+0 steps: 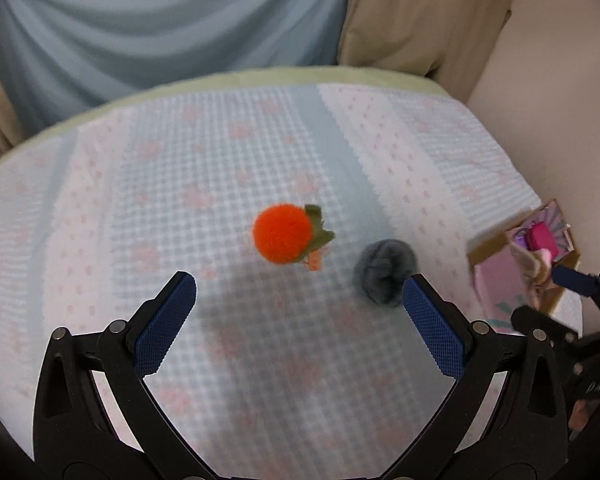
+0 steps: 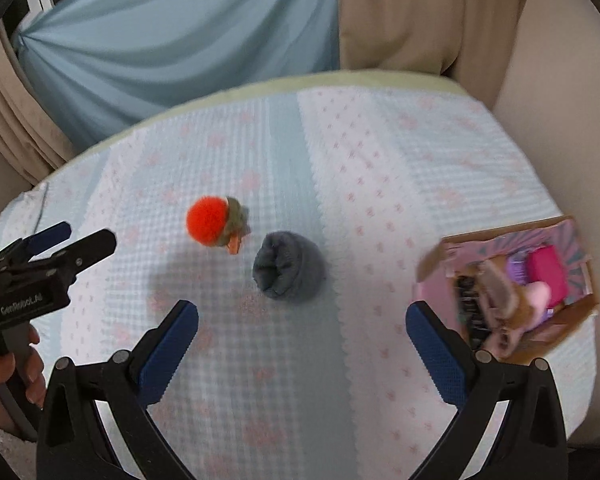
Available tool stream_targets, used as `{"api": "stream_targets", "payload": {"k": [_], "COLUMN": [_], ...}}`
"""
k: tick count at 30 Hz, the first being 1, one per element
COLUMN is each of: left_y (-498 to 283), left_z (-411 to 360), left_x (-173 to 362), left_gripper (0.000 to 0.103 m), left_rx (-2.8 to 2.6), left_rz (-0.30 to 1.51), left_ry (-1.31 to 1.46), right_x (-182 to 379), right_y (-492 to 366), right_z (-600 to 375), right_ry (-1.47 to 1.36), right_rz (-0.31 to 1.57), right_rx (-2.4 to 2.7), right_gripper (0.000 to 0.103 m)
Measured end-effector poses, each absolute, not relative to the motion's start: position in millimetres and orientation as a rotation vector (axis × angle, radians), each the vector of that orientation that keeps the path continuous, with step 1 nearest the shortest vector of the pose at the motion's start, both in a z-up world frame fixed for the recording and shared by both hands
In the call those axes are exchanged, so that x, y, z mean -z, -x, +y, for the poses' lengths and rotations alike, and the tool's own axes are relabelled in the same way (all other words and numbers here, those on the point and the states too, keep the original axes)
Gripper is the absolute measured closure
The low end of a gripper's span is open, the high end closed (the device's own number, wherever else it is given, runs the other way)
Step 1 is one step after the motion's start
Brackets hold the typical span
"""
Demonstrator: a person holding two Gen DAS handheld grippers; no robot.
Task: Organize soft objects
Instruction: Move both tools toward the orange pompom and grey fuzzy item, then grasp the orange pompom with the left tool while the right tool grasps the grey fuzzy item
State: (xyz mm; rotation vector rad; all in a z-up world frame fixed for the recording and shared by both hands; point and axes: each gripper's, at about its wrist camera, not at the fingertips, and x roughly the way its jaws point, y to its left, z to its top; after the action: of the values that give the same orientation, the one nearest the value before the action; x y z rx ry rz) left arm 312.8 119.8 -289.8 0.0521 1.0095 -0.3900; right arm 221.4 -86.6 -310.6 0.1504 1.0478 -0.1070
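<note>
An orange plush ball with green leaves (image 1: 284, 236) (image 2: 212, 220) lies mid-cloth. Just right of it sits a rolled grey sock (image 1: 384, 272) (image 2: 290, 266). My left gripper (image 1: 300, 300) hovers open above the cloth, the orange plush ahead between its fingers and the sock by its right fingertip (image 1: 416, 292). My right gripper (image 2: 302, 320) is open too, empty, with the sock just ahead of it. A cardboard box (image 2: 432, 258) (image 1: 488, 246) at the right holds a brown plush toy (image 2: 500, 296), a pink item and a purple one.
The table carries a pale blue and pink patterned cloth (image 2: 340, 160) with a green edge at the back. Blue and beige curtains (image 1: 160, 20) hang behind. The left gripper body (image 2: 48, 264), held by a hand (image 2: 4, 380), shows at the left of the right wrist view.
</note>
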Motion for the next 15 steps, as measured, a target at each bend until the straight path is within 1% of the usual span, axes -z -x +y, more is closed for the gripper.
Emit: {"api": "stream_targets", "payload": {"k": [8, 15], "left_y": [-374, -407], "left_z": [102, 73], "left_x": [391, 452], "left_gripper": [0.001, 0.003], "left_rx": [0.427, 0.456], "left_rz": [1.056, 1.059], "left_ry": [-0.053, -0.116], "right_x": [411, 460], "right_y": [-272, -305], "right_z": [-77, -71], "right_ry": [-0.131, -0.080], "right_rz": [1.113, 1.128], "right_rx": [0.108, 0.115], "right_gripper": [0.000, 0.000]}}
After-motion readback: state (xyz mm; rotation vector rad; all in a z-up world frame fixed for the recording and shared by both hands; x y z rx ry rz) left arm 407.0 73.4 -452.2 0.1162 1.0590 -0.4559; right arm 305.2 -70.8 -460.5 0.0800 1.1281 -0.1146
